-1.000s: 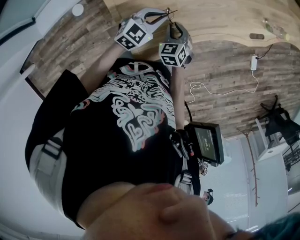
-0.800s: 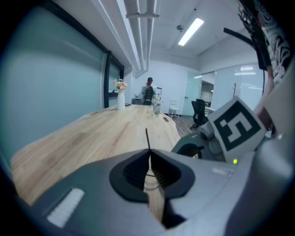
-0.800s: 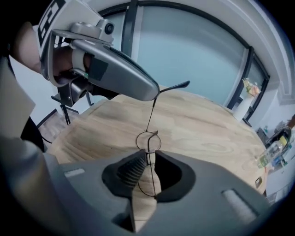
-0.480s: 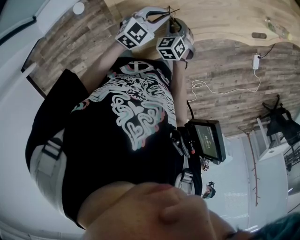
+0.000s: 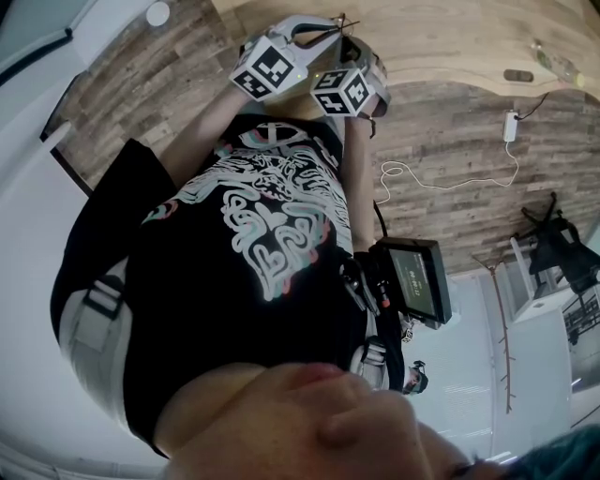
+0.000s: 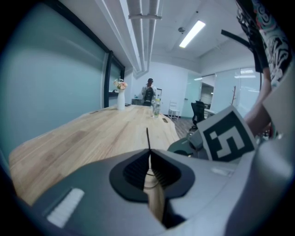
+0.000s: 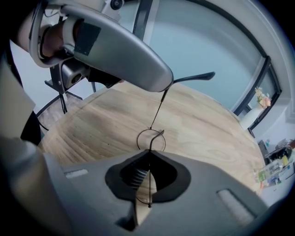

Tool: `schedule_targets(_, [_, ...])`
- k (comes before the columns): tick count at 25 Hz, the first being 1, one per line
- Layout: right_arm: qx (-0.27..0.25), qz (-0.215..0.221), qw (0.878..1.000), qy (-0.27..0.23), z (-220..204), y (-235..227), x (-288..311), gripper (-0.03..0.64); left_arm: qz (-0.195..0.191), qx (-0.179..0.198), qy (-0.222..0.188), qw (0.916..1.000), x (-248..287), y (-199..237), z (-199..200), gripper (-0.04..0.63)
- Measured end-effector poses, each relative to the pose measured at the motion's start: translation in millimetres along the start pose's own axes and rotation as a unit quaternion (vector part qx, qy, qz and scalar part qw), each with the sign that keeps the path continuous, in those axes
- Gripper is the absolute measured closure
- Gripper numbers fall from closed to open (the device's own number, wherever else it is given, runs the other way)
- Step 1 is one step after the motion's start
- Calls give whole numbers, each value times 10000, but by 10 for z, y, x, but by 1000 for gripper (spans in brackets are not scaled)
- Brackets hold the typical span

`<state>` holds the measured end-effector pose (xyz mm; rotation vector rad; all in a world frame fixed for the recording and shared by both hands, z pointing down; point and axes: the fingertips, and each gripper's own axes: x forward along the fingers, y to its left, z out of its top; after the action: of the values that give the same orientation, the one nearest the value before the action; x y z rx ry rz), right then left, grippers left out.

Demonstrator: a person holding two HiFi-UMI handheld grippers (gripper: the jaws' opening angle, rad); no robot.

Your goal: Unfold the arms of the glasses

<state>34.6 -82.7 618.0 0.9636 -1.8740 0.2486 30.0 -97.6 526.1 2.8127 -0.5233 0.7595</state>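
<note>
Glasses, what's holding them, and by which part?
The right gripper grips the glasses by the front rim; the left gripper pinches one thin arm.

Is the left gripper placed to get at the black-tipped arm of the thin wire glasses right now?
Probably yes: the left gripper is already shut on that black-tipped arm, while the right gripper pinches the round lens, so nothing blocks it.

Head view: right hand-held gripper (image 5: 349,45) has rolled about its own axis. Its marker cube (image 5: 339,91) shifted toward 11 o'clock, narrowing the gap to the marker cube (image 5: 272,67) of the left hand-held gripper (image 5: 328,28); the two now sit just beside each other.
</note>
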Motion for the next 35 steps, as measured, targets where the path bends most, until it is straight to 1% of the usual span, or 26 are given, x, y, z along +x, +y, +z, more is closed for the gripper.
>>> schedule_targets(5, [-3, 94, 10000, 26, 11, 3, -4, 614, 32, 44, -21, 10000, -1, 6, 11, 595])
schedule_targets(10, [72, 31, 9998, -159, 33, -13, -47, 614, 111, 22, -74, 9999, -6, 42, 9, 596])
schedule_targets(19, [799, 60, 9948, -624, 80, -88, -178, 615, 163, -62, -79, 9998, -3, 119, 1, 597])
schedule_targets(23, [1260, 219, 9877, -904, 101, -129, -246, 614, 188, -142, -66, 9997, 24, 145, -8, 597])
schedule_targets(32, [1584, 68, 9761, -1489, 148, -295, -424, 614, 309, -425, -30, 9986, 58, 285, -59, 598])
schedule_targets(34, [1735, 71, 9693, -1739, 173, -307, -474, 614, 322, -494, -34, 9983, 71, 306, -72, 598])
schedule_targets(35, [1857, 105, 9633, -1933, 201, -315, -514, 614, 335, -522, -34, 9981, 78, 320, -83, 598])
